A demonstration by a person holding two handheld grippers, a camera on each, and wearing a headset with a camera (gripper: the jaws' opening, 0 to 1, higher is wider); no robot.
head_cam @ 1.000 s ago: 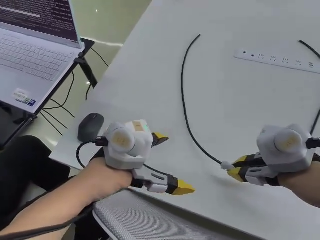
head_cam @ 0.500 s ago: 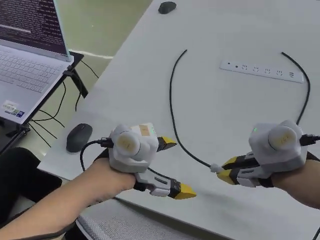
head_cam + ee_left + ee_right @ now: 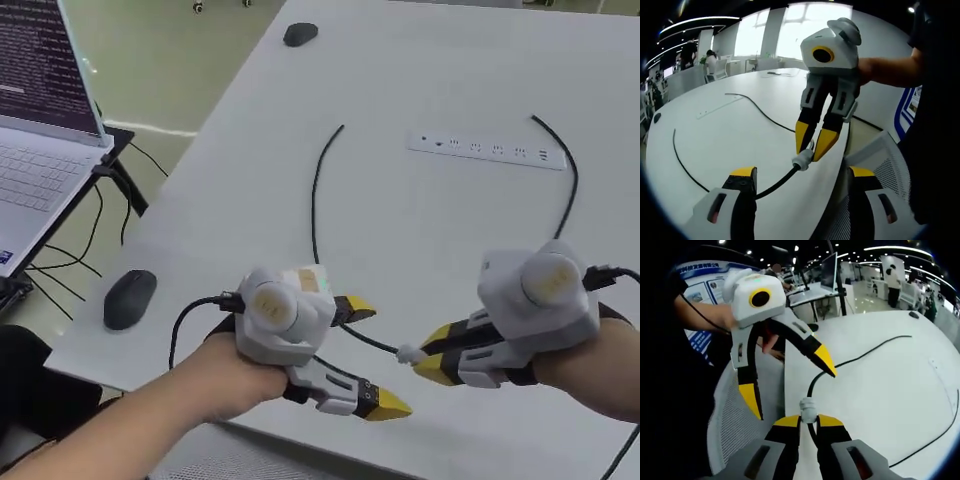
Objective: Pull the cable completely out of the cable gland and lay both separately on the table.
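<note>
Pinching the gland (image 3: pixel 407 353), cable (image 3: pixel 316 200) seemingly inside, right claw (image 3: pixel 427 353) faces spread left claw (image 3: pixel 388 358).

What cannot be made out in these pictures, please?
- Head view: the cable gland is tiny; the right tool covers its far end.
- Right gripper view: how far the cable sits inside the gland, hidden by its body.
- Head view: laptop text too small, cut by the left edge.
- Head view: second cord runs behind the right tool.
</note>
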